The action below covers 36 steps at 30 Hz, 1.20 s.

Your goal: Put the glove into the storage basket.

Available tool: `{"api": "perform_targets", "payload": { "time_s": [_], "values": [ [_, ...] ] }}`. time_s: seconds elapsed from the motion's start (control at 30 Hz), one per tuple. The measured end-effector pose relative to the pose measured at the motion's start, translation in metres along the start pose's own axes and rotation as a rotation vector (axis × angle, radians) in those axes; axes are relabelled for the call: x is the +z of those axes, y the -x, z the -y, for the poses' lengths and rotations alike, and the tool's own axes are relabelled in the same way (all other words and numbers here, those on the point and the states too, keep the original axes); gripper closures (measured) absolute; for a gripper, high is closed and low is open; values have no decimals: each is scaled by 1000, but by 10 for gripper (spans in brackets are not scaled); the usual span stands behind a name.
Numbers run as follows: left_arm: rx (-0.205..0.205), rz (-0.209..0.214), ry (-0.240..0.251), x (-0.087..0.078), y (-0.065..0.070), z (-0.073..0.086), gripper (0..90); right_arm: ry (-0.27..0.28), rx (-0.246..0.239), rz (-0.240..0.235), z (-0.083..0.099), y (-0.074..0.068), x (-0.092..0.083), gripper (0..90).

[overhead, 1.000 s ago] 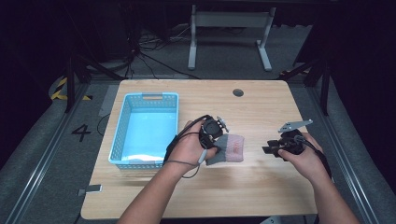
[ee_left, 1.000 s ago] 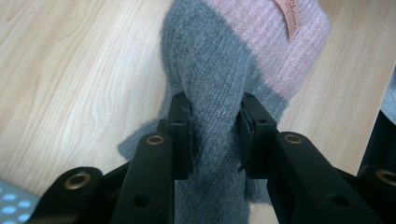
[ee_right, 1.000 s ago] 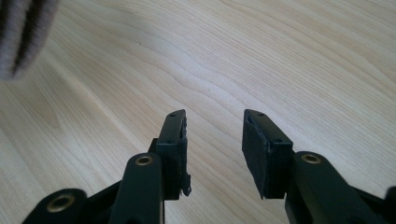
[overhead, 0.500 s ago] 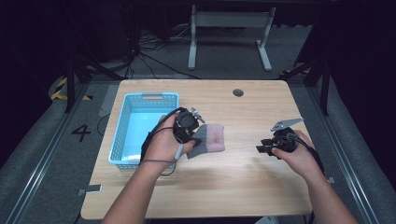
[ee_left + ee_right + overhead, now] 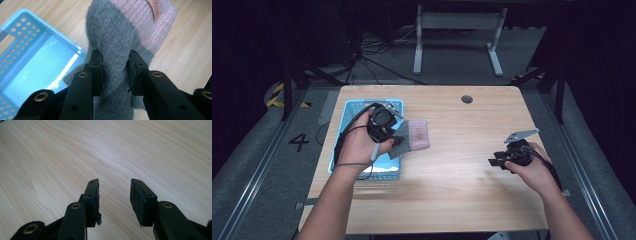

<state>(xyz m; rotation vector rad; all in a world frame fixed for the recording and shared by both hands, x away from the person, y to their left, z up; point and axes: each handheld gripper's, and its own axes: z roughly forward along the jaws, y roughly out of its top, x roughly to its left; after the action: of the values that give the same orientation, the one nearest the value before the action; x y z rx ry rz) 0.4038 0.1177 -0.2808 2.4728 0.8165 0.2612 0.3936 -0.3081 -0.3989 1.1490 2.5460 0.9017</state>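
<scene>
Left hand-held gripper (image 5: 114, 72) clamps a fuzzy knit sock (image 5: 125, 32), grey with a pink ribbed cuff and small label.

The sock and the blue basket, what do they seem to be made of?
The sock looks like fuzzy ribbed knit, perhaps wool, grey and pink. The blue basket looks like smooth moulded plastic, judging by its glossy floor and punched round holes.
</scene>
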Motion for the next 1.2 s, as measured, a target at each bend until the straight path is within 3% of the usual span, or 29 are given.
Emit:
{"api": "perform_targets", "payload": {
  "time_s": [0.47, 0.57, 0.7, 0.93, 1.07, 1.2],
  "values": [
    [-63, -29, -8, -7, -43, 24, 692, -8, 17, 16, 9, -2, -4, 598],
    [-73, -33, -34, -2, -53, 30, 691, -6, 16, 16, 8, -2, -5, 598],
    [-102, -23, -29, 3, -68, 40, 691, -4, 17, 21, 7, -3, -3, 597],
    [-87, -8, -82, 17, -78, 44, 691, -8, 14, 16, 8, -3, -2, 596],
    [-110, -1, -78, 29, -84, 49, 689, -7, 13, 18, 7, -5, -2, 593],
    [-109, -1, -104, 39, -87, 52, 688, -11, 9, 14, 7, -5, -1, 590]
  ]
}}
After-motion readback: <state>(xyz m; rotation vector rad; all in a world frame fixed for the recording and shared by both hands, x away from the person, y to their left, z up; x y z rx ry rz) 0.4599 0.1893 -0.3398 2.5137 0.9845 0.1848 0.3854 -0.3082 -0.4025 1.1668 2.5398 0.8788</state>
